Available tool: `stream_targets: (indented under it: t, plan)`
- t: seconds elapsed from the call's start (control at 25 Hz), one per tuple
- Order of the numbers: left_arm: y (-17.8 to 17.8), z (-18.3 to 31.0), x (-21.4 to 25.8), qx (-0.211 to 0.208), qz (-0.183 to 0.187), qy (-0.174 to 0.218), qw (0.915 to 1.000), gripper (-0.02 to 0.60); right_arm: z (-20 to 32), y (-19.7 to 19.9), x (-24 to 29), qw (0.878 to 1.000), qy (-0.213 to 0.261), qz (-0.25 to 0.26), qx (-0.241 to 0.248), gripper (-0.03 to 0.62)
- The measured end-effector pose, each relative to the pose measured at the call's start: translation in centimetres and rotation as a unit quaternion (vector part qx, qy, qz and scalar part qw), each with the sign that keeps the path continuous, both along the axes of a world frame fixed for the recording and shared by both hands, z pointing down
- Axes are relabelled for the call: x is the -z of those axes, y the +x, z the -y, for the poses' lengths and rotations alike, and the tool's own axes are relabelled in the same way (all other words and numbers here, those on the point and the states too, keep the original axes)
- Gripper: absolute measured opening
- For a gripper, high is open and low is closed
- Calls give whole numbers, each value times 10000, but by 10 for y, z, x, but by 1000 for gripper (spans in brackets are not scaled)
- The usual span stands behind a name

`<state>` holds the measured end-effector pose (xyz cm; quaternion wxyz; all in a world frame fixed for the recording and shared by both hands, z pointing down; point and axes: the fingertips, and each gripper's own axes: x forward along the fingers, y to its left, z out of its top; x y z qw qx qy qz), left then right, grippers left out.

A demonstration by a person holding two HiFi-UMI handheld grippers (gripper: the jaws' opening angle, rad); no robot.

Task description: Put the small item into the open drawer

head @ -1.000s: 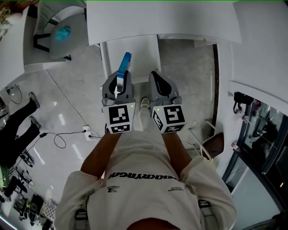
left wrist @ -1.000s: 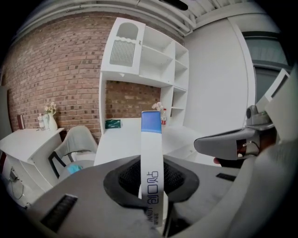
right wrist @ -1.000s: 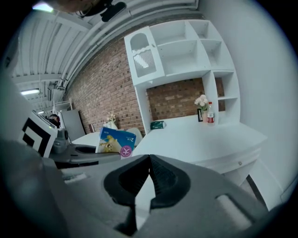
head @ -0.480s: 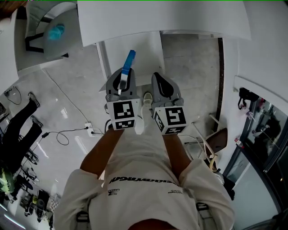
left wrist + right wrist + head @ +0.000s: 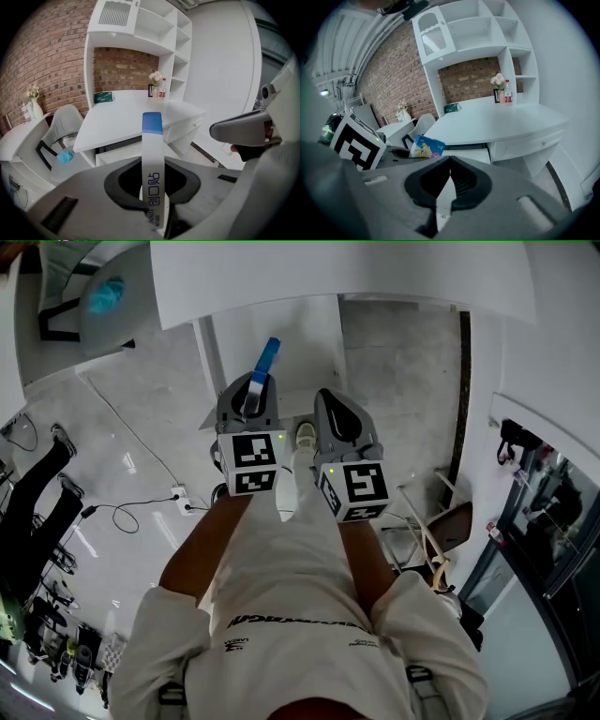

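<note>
A slim white box with a blue end (image 5: 265,362) stands between the jaws of my left gripper (image 5: 248,395), which is shut on it. In the left gripper view the box (image 5: 152,140) sticks up out of the left gripper (image 5: 152,161) and points at the desk. Under the desk the open white drawer (image 5: 300,343) is pulled out, just ahead of both grippers. My right gripper (image 5: 330,404) hangs beside the left one. Its jaws meet in the right gripper view, so the right gripper (image 5: 450,161) is shut with nothing in it. The box's printed face (image 5: 426,146) shows at that view's left.
A white desk (image 5: 337,277) spans the top, with shelves, flowers (image 5: 154,78) and a green box (image 5: 103,97) on it. A white chair with a blue object (image 5: 103,296) stands left. A power strip and cable (image 5: 178,495) lie on the floor. Another person's legs (image 5: 37,493) are far left.
Both grippers have sunk toward the drawer, side by side. The box stays held in the left gripper. The right gripper stays shut.
</note>
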<state>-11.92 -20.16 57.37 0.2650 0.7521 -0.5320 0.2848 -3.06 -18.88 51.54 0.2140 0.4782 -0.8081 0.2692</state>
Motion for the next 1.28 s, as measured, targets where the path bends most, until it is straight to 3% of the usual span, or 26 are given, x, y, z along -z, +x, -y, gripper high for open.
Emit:
stream_targets:
  t: [1.28]
  plan:
    - [-4,21,-120,-9,282,-1293,9912,71,-3,6,-42,9995,-295,99,-60,-5]
